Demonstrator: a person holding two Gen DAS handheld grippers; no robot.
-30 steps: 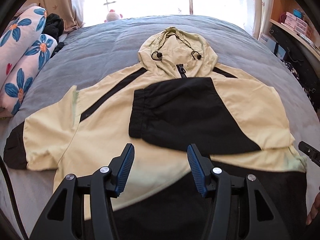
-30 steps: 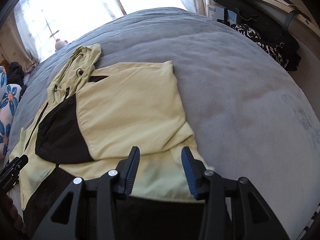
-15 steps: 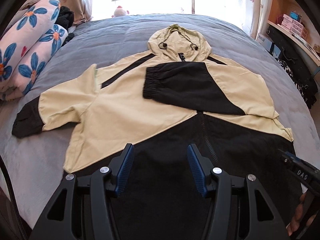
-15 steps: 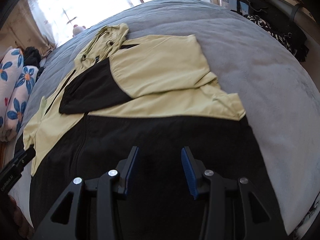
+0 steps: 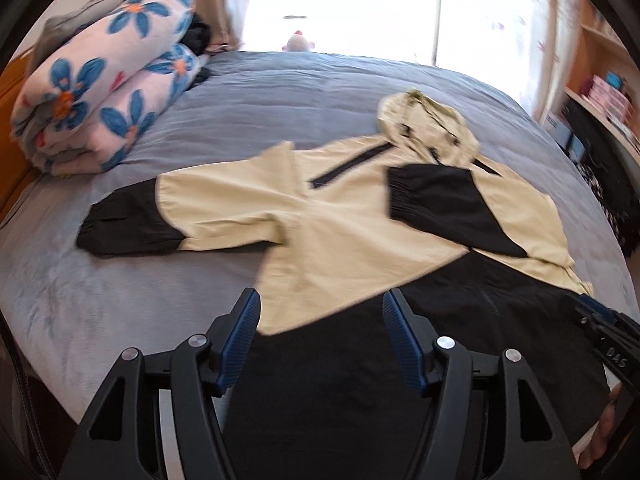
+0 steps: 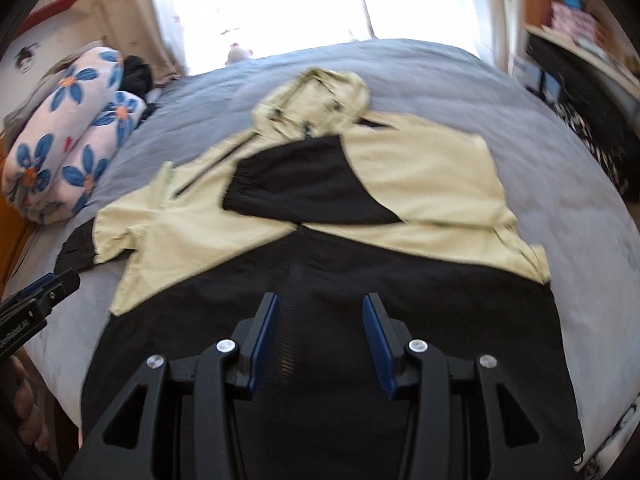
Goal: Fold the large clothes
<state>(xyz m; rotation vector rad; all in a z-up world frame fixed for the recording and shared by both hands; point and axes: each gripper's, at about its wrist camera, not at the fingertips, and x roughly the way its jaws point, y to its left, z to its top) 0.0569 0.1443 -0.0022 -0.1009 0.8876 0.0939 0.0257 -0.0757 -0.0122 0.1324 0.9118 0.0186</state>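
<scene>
- Both cameras are taking in far more of the jacket (image 5: 360,240) than a second ago: where the yellow chest filled each view, the whole black lower body and the hem are now showing, so both hand-held grippers are pulling back toward the hem and away from the hood (image 5: 428,128).
- Lying face up on the grey bed (image 5: 280,104), the jacket is spread with its hood pointing toward the bright window.
- One fold is already looking done: the right sleeve (image 6: 316,184) is lying across the chest just below the hood, its black cuff end resting on the yellow front.
- On the far side of the hood from that fold, the left sleeve (image 5: 172,216) is still stretching straight out over the bed, toward the flowered rolled quilt (image 5: 104,92); it is not yet folded in.
- Below the hood, the black lower body is still lying flat and full length, so the hem-to-hood folds are also remaining.
- My judgement: the task is sitting at an early stage, roughly one fold in out of several.
- Hovering over the hem's left corner, the left hand-held gripper (image 5: 320,336) is widening its jaws, with nothing between the blue pads.
- Above the middle of the hem, over the zip line, the right hand-held gripper (image 6: 318,332) is hanging with its jaws apart and empty.
</scene>
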